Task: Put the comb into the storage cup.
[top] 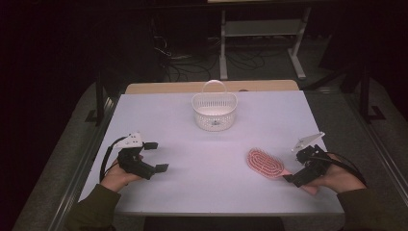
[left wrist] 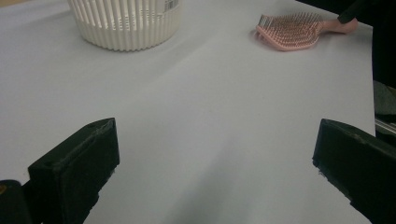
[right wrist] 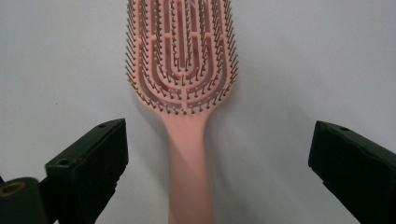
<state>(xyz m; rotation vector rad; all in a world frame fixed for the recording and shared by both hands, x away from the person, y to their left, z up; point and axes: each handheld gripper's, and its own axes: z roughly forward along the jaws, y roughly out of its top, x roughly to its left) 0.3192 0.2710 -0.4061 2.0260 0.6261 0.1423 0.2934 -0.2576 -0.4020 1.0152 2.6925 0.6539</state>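
Step in hand: approach to grasp. Your right gripper (right wrist: 217,172) stands spread astride the handle of the hairbrush (right wrist: 182,70), which lies flat on the table (top: 207,159). Next, lower and close squarely. Your left gripper (left wrist: 212,172) waits spread, empty.

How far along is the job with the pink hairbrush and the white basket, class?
Nothing looks done yet: the pink hairbrush lies bristles up on the white table, apart from the white basket. In hand: the right gripper is open, its jaws either side of the brush handle, not closed on it. The left gripper is open over bare table. Probably left: gripping, lifting and carrying the brush to the basket.
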